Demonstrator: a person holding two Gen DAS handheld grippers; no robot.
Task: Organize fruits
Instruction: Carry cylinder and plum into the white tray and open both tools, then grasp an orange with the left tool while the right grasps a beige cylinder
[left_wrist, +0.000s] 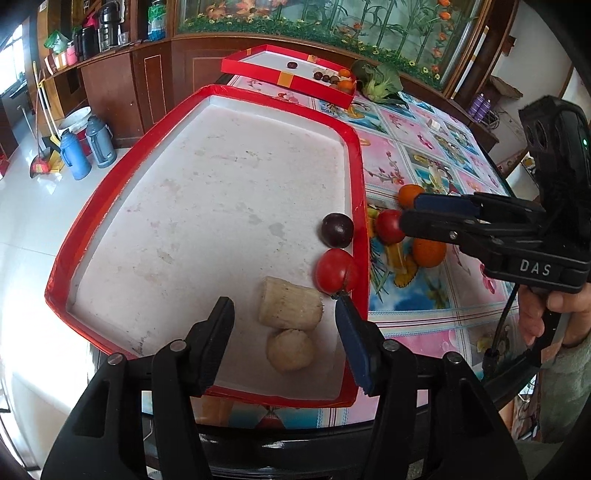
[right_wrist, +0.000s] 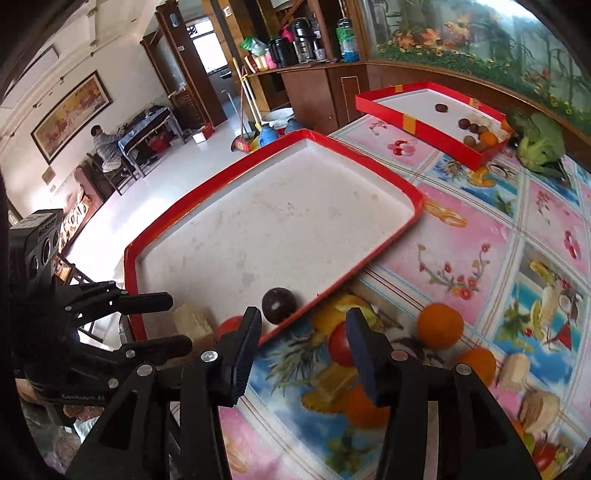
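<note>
Black plastic fingers of the right gripper (right_wrist: 299, 354) stand spread and empty, low over the flowered oilcloth tabletop (right_wrist: 461, 236), with a round red tomato (right_wrist: 338, 345) lying just ahead between the jaws, right beside the outer wall of the large red-rimmed white tray (right_wrist: 373, 254). To take it well, I judge the gripper should settle so both pads flank the tomato's widest part, then close gently, since the skin looks soft and the tray wall leaves little room on the left. Near it on the tabletop sit two round oranges (right_wrist: 439, 325). Inside the tray a dark purple round fruit (left_wrist: 337, 229), a second red tomato (left_wrist: 334, 270) and two pale cut cane-like pieces (left_wrist: 290, 304) cluster by the right wall. The left gripper (left_wrist: 284, 336) hangs released above those pale pieces, holding nothing. A smaller red box (left_wrist: 284, 79) with more fruit stands well apart at the far edge. White letters "DAS" are readable on the right gripper's body in the left wrist view.
</note>
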